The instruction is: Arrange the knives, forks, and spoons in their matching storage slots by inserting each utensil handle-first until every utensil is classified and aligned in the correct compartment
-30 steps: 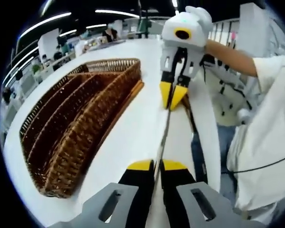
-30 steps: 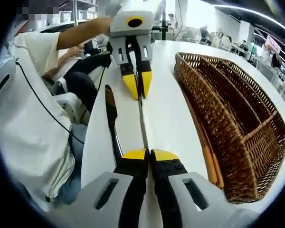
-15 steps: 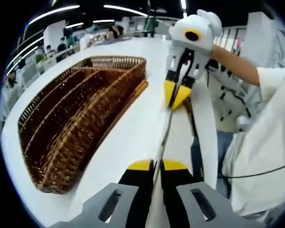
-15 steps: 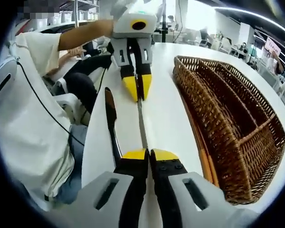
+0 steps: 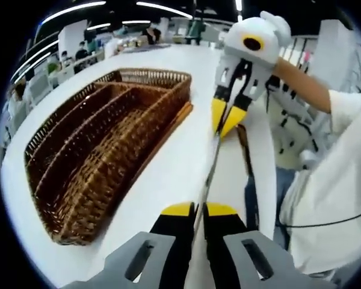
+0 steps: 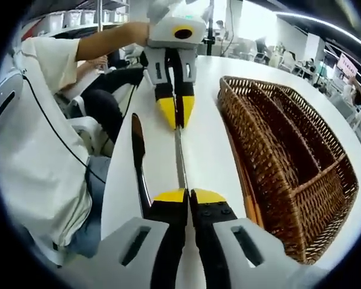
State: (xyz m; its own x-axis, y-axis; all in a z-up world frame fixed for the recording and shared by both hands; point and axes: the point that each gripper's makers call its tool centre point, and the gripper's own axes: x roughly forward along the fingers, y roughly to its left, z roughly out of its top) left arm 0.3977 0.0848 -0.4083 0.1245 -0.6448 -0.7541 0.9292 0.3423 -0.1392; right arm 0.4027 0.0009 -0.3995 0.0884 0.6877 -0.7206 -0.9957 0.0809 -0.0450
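Slightly raised utensil, dark-handled one alongside, possibly a knife.

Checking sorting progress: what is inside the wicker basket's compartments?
The wicker basket compartments look empty where visible; the near wall hides part of the floors.
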